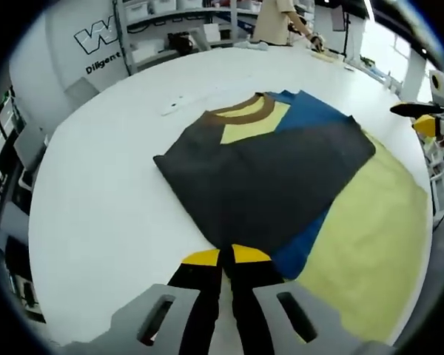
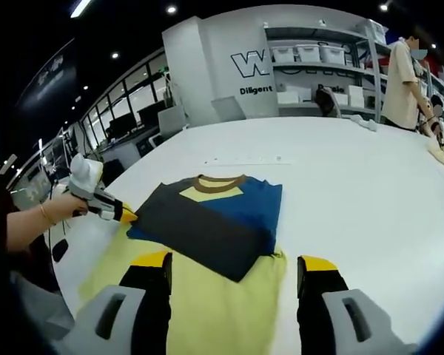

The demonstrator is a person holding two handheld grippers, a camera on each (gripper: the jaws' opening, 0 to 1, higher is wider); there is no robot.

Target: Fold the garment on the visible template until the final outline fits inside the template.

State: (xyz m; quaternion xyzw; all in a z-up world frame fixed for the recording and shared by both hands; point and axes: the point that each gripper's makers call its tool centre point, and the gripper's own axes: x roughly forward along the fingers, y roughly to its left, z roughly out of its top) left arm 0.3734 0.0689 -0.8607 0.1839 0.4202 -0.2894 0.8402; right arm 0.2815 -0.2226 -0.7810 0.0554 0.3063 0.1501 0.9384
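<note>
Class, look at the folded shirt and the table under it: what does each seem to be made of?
Shirt: likely soft knit cotton, matte; it folds flat in limp layers, with a ribbed-looking brown collar. Table: a hard, smooth white top, perhaps laminate, with a faint sheen.

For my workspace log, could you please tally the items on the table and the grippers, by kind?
Garment: 1
Grippers: 2, the left gripper and the right gripper
Total: 3

Left gripper view sat low, close at the shirt's [image 1: 266, 177] hem; right gripper view looked from farther back. Both shared the shirt on the white table [image 2: 370, 192].
</note>
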